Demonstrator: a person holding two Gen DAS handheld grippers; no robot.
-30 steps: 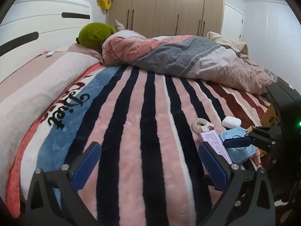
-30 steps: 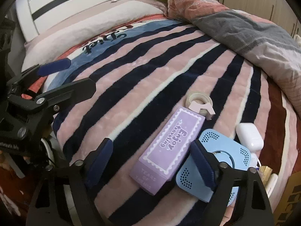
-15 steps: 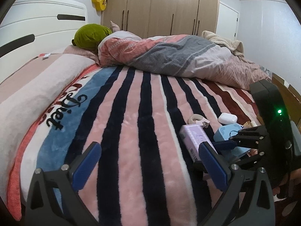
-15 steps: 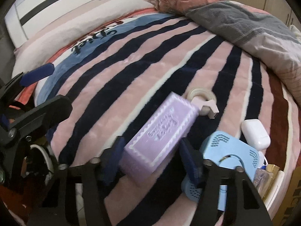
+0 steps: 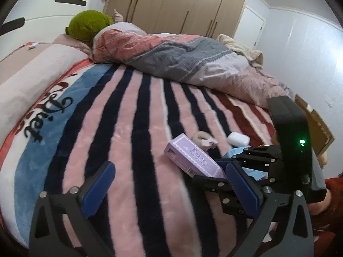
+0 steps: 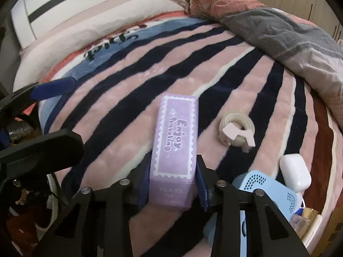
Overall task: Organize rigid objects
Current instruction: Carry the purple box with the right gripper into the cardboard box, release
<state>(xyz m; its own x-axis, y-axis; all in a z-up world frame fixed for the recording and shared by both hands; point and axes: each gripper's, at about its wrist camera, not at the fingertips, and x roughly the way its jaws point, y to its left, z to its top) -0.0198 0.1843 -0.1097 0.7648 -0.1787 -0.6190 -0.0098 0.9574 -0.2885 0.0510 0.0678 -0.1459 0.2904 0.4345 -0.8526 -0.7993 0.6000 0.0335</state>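
Observation:
My right gripper (image 6: 172,184) is shut on a purple box (image 6: 174,141) printed "Enjoy", holding its near end, lifted off the striped blanket. In the left wrist view the same purple box (image 5: 190,156) shows at right, held by the right gripper (image 5: 231,162). My left gripper (image 5: 169,190) is open and empty above the blanket's near edge. A pale tape dispenser (image 6: 235,128), a white earbud case (image 6: 294,174) and a light blue perforated device (image 6: 263,192) lie on the bed to the right of the box.
A striped pink and navy blanket (image 5: 128,128) covers the bed. A bunched quilt (image 5: 182,57) and a green pillow (image 5: 88,25) lie at the far end. A cardboard box (image 5: 315,126) stands at the right bedside. Wardrobes (image 5: 182,6) line the back wall.
My right gripper closed on the purple box, lifted it off the blanket and turned it to point straight ahead. The left gripper stayed open and shifted slightly.

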